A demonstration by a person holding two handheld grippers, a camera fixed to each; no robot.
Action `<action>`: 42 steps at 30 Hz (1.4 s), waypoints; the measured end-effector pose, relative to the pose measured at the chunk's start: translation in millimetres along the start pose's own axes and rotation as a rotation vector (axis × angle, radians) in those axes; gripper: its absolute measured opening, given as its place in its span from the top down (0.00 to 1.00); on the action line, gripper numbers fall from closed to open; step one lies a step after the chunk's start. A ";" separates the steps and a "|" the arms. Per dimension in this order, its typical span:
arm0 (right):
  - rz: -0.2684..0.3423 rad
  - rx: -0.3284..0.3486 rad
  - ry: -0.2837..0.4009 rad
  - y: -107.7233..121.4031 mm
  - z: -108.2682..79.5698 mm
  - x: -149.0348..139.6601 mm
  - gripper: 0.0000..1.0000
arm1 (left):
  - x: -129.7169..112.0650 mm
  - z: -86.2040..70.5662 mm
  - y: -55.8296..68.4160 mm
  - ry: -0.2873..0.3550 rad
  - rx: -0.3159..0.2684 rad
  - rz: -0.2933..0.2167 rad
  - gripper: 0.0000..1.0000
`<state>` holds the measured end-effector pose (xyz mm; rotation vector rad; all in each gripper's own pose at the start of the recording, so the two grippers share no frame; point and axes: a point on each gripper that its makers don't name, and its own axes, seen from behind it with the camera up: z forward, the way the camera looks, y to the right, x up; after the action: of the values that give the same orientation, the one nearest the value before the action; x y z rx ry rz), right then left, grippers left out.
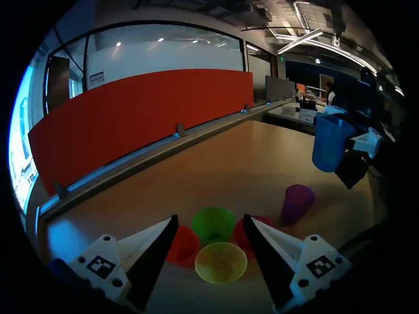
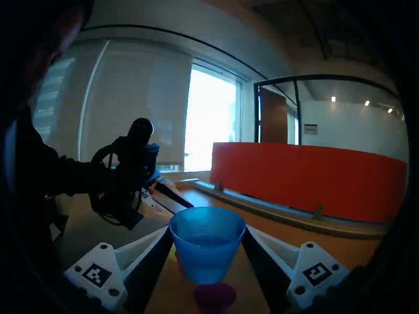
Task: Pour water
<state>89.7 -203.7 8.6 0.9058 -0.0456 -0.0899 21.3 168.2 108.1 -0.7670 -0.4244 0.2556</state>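
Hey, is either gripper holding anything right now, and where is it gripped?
The right gripper holds the blue cup by its opposite sides, one finger on each, near the rim. The left gripper is open and holds nothing.

Translucent blue cup [image 2: 207, 246], purple cup [image 1: 296, 203], green cup [image 1: 213, 224], yellow cup [image 1: 220, 261], 2 red cups [image 1: 183, 245]; red partition [image 1: 141, 120]; tan table [image 1: 235, 157]; black-and-white square markers [image 1: 100, 265]

An open-plan office: long wooden desk [image 1: 246, 157], red divider screen [image 1: 146, 115], glass-walled room [image 1: 157, 52], ceiling strip lights [image 1: 299, 42].
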 end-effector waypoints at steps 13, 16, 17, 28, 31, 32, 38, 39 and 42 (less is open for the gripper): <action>0.007 0.009 -0.010 0.6 -1.9 -6.1 0.09 | -22.2 22.7 -3.7 -0.075 0.013 0.031 0.08; 0.008 0.009 -0.011 2.1 -2.4 -6.9 0.09 | -26.7 26.0 -5.0 -0.090 0.017 0.038 0.08; 0.008 0.009 -0.012 2.6 -2.6 -7.1 0.09 | -28.2 27.1 -5.7 -0.095 0.018 0.041 0.08; 0.016 0.015 -0.013 5.0 -3.7 -11.0 0.09 | -39.2 35.4 -8.0 -0.131 0.027 0.072 0.08; 0.019 0.016 -0.013 5.9 -3.8 -12.3 0.09 | -41.7 37.4 -8.2 -0.140 0.028 0.077 0.08; 0.020 0.017 -0.013 6.1 -3.9 -12.7 0.09 | -42.5 38.2 -8.3 -0.142 0.028 0.078 0.08; 0.023 0.017 -0.013 7.5 -4.2 -14.4 0.09 | -43.6 41.4 -6.3 -0.151 0.022 0.084 0.08; 0.023 0.017 -0.013 7.7 -4.2 -14.6 0.09 | -43.9 41.9 -6.1 -0.152 0.022 0.086 0.08; 0.025 0.017 -0.014 7.4 -4.5 -14.7 0.09 | -44.9 43.3 -6.0 -0.157 0.024 0.094 0.08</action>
<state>75.9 -194.2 11.6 0.9211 -0.0707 -0.0726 -37.9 173.8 127.8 -0.7470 -0.5331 0.4099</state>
